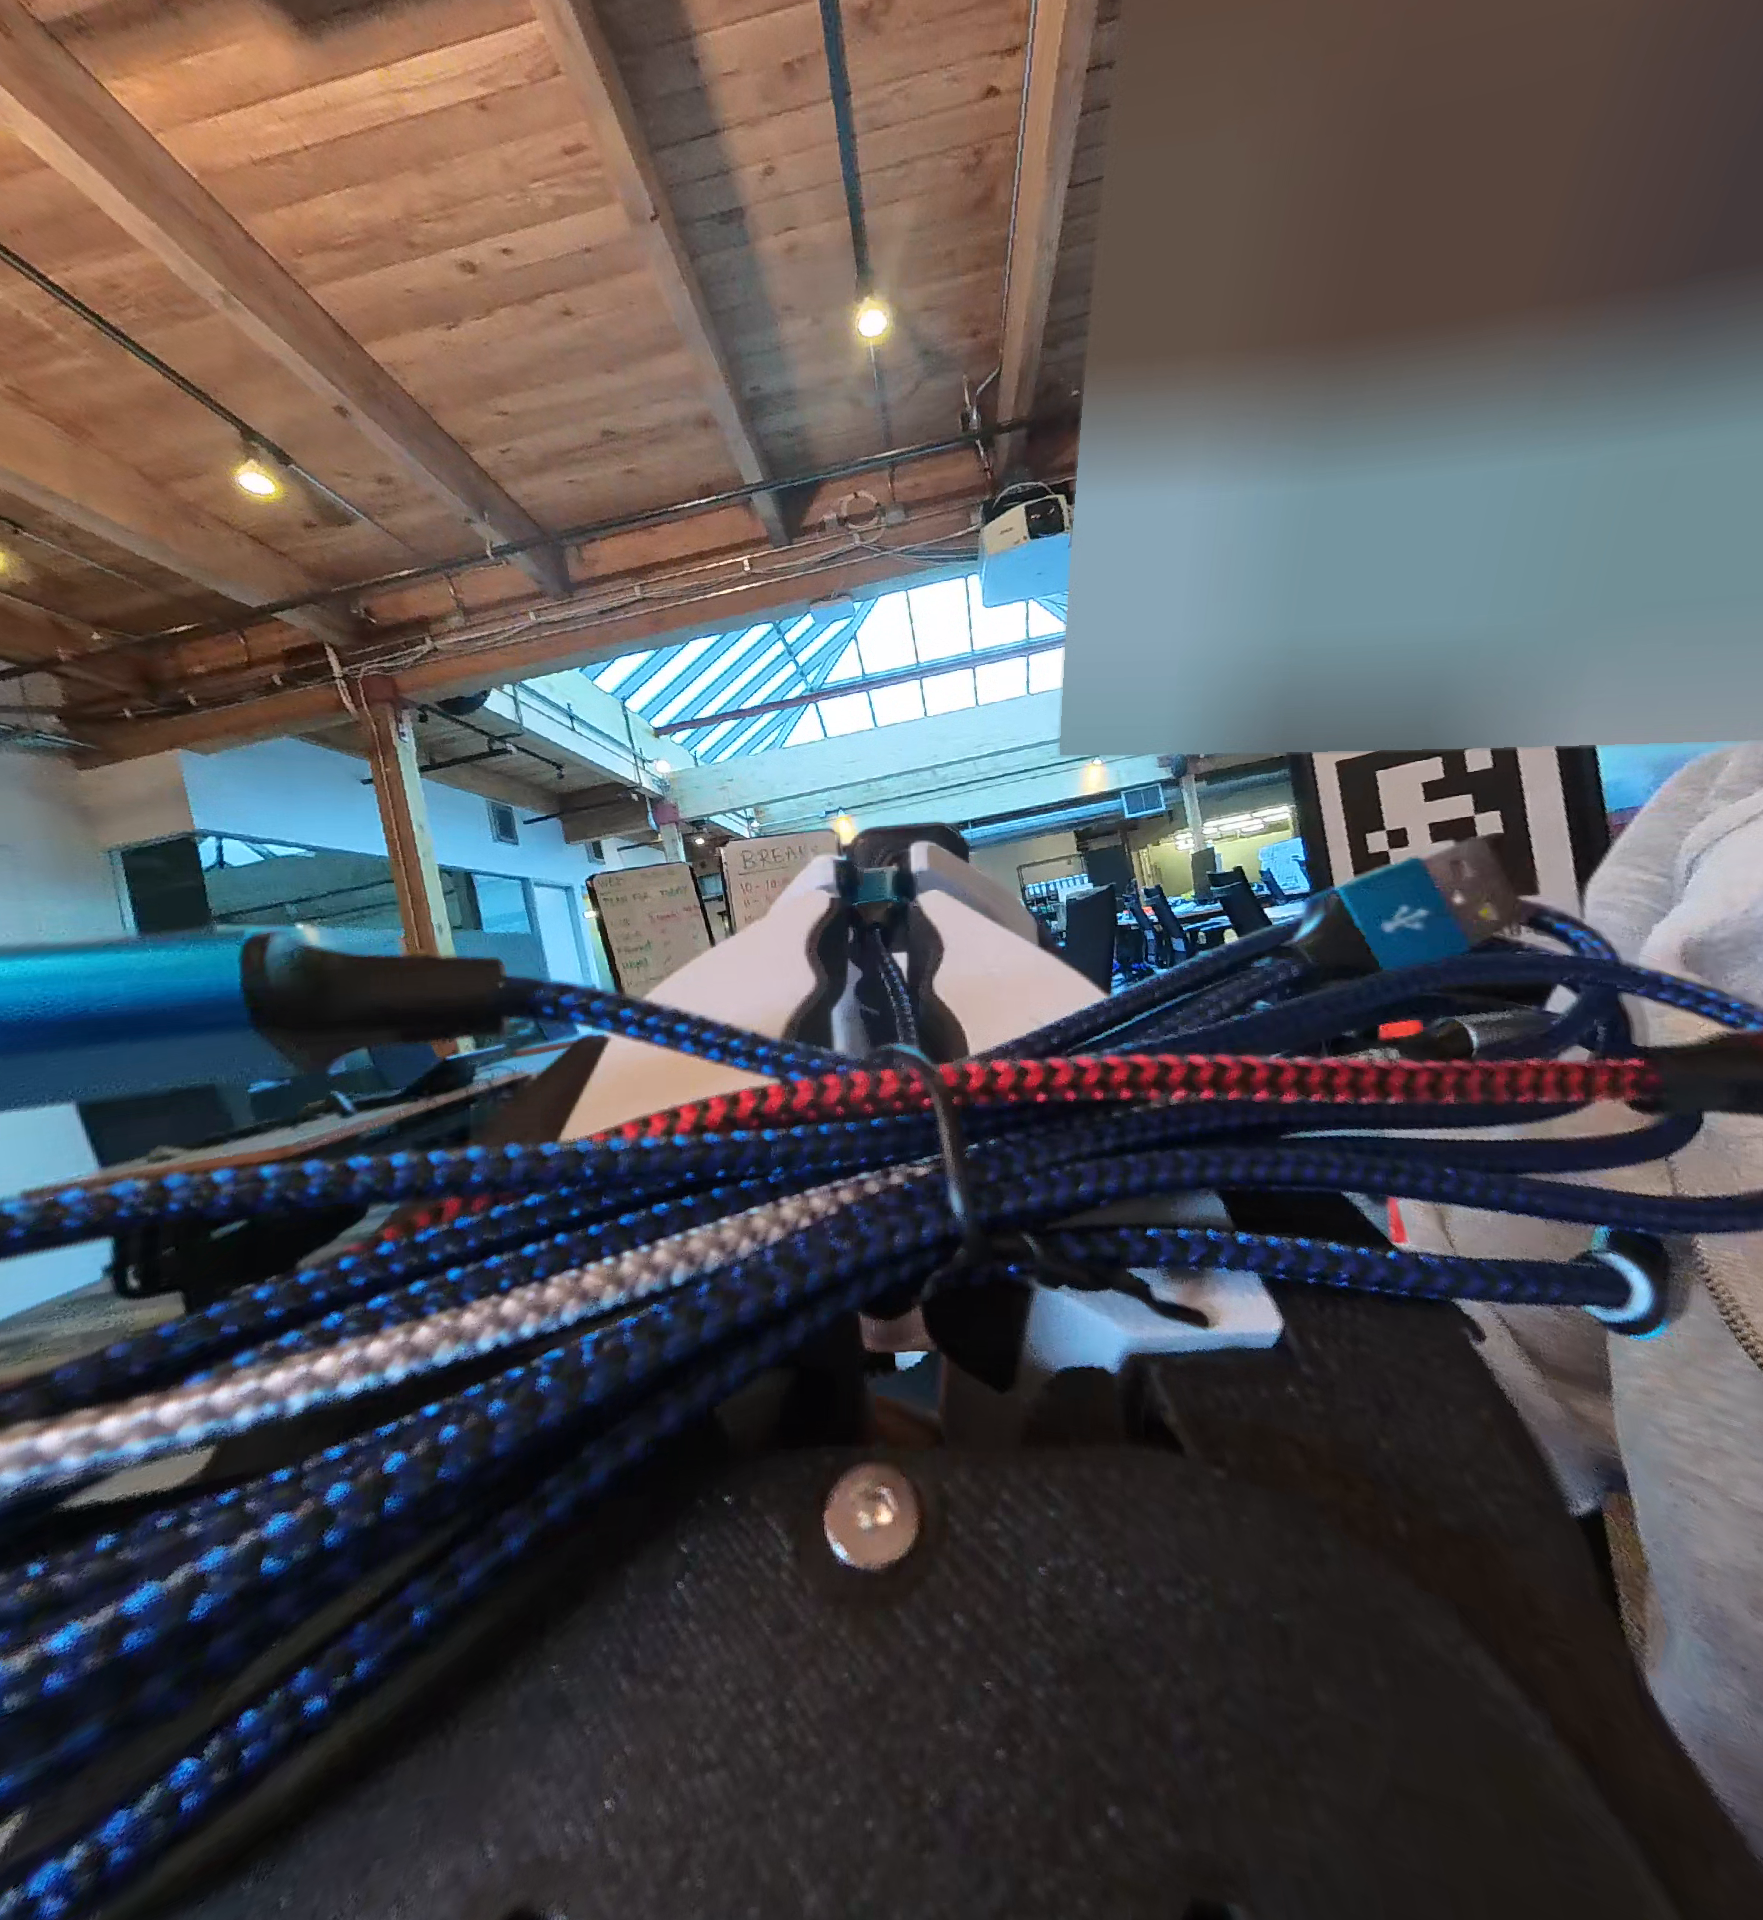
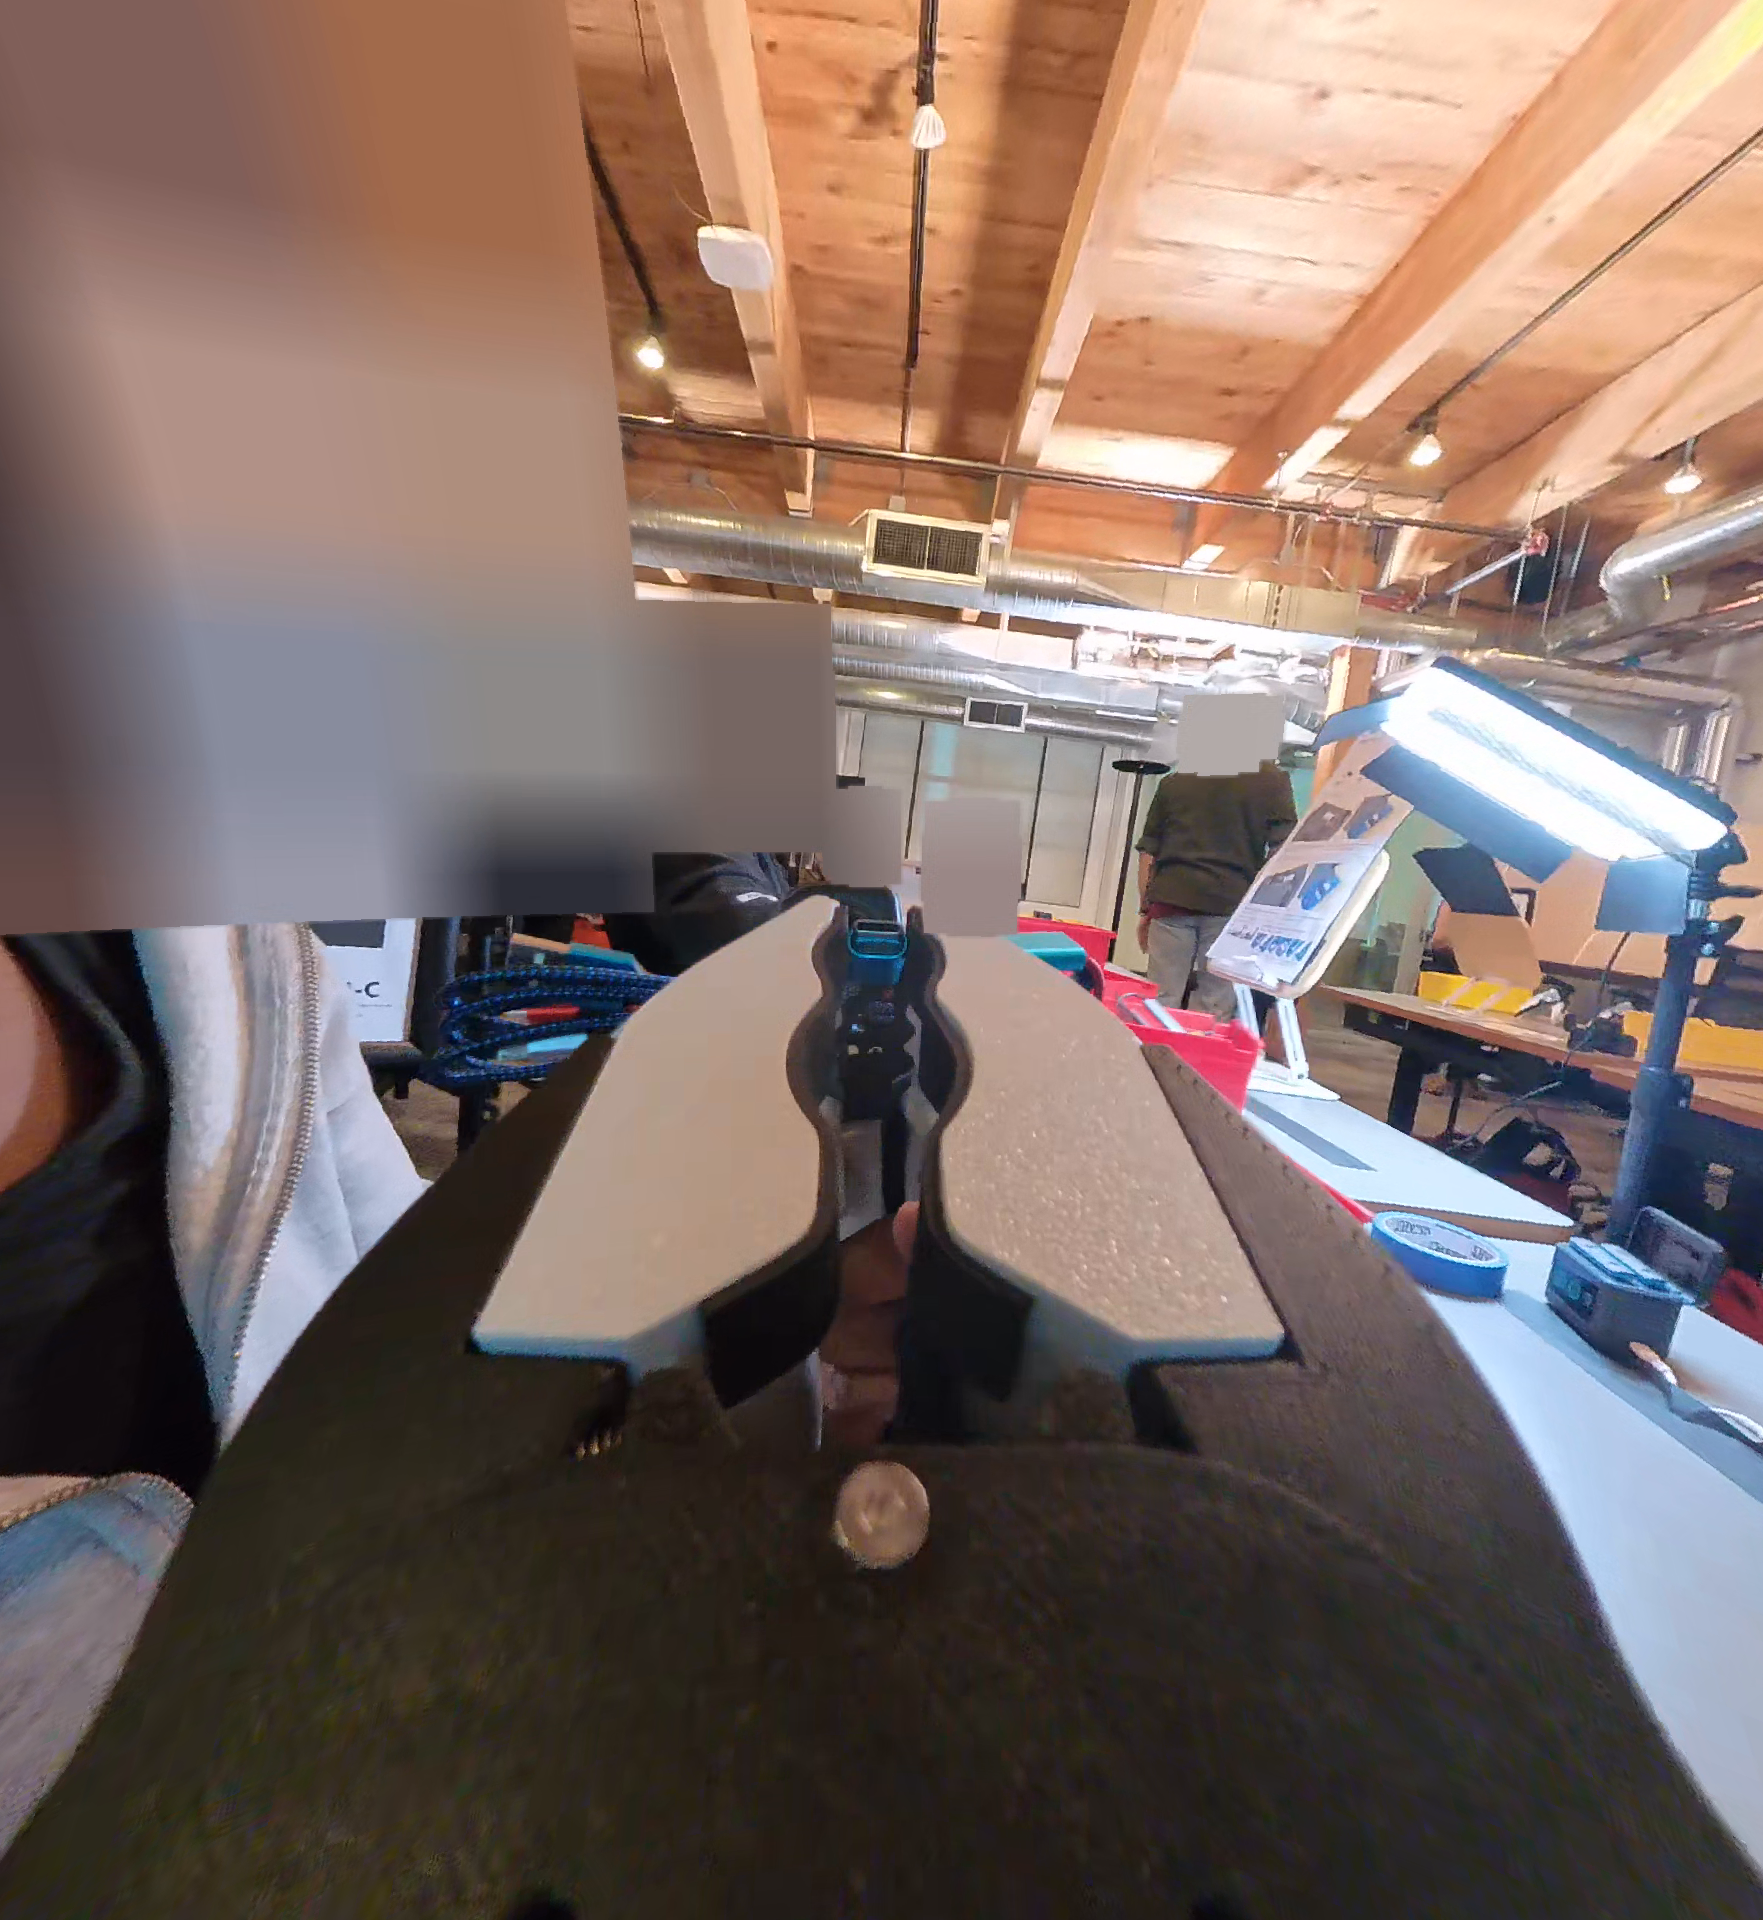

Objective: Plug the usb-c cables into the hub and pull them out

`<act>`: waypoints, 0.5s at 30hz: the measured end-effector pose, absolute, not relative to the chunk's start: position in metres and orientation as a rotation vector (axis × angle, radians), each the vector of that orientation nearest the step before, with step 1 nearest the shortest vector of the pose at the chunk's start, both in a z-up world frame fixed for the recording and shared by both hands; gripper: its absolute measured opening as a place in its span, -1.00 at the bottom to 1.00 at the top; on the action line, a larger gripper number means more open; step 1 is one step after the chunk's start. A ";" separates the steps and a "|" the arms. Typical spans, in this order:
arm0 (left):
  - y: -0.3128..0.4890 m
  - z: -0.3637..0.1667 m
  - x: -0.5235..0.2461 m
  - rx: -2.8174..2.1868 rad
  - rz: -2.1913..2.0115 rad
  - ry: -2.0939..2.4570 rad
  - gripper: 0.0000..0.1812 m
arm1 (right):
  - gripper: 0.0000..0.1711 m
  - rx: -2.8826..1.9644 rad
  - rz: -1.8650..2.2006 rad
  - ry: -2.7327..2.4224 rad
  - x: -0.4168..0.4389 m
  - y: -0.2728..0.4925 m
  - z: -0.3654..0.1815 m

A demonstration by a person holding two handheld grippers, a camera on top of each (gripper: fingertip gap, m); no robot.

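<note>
Both views tilt up toward the ceiling. In the left wrist view my left gripper [image 1: 875,891] is shut on the plug end of a blue-black braided cable [image 1: 892,997] that runs back between the fingers. A tied bundle of cables [image 1: 648,1226], blue-black, red and silver, drapes across the gripper body, with a blue USB-A plug [image 1: 1407,916] at the right. In the right wrist view my right gripper [image 2: 875,935] is shut on a blue USB-C plug [image 2: 875,954] that points forward. The bundle also shows in the right wrist view [image 2: 534,1013], far left. No hub is in view.
A person in a grey hoodie [image 2: 264,1122] stands close on the left. A white table [image 2: 1635,1621] on the right carries a blue tape roll [image 2: 1440,1252] and a small black device [image 2: 1615,1299]. A lit lamp panel on a stand [image 2: 1542,774] and red bins [image 2: 1199,1034] stand beyond. My two grippers' fingertips are within a few centimetres of each other.
</note>
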State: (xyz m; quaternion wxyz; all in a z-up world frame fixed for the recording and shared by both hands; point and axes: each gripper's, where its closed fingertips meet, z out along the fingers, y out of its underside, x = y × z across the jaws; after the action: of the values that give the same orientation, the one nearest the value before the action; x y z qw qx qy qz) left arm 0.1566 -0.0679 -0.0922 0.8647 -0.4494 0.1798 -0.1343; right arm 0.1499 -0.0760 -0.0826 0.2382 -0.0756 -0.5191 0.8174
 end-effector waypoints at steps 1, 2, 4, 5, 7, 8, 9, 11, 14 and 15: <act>-0.067 -0.094 0.157 -0.953 -0.293 0.383 -0.88 | -0.88 -0.199 2.225 -1.414 0.151 -0.075 -0.084; -0.066 -0.097 0.158 -0.971 -0.304 0.391 -0.88 | -0.89 -0.196 2.205 -1.411 0.151 -0.074 -0.087; -0.063 -0.102 0.155 -1.025 -0.268 0.409 -0.88 | -0.88 -0.222 2.145 -1.436 0.148 -0.071 -0.093; -0.061 -0.106 0.154 -1.066 -0.235 0.430 -0.88 | -0.87 -0.231 2.094 -1.473 0.147 -0.069 -0.096; -0.058 -0.115 0.149 -1.151 -0.120 0.476 -0.88 | -0.79 -0.273 1.960 -1.563 0.142 -0.061 -0.104; -0.058 -0.119 0.147 -1.192 -0.063 0.500 -0.88 | -0.74 -0.280 1.891 -1.627 0.142 -0.059 -0.109; -0.057 -0.123 0.145 -1.228 -0.024 0.521 -0.88 | -0.71 -0.287 1.828 -1.687 0.142 -0.057 -0.114; -0.060 -0.125 0.146 -1.243 -0.018 0.553 -0.88 | -0.68 -0.311 1.718 -1.767 0.142 -0.054 -0.122; -0.063 -0.124 0.148 -1.240 -0.048 0.562 -0.88 | -0.72 -0.318 1.663 -1.807 0.144 -0.055 -0.127; -0.063 -0.126 0.148 -1.247 -0.052 0.565 -0.88 | -0.73 -0.310 1.660 -1.812 0.145 -0.057 -0.128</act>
State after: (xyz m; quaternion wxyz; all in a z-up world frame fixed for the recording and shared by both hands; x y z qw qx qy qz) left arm 0.1481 -0.0626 -0.1257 0.7745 -0.5758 0.2610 -0.0239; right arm 0.1446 -0.0569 -0.1276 0.3261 -0.1185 -0.6915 0.6336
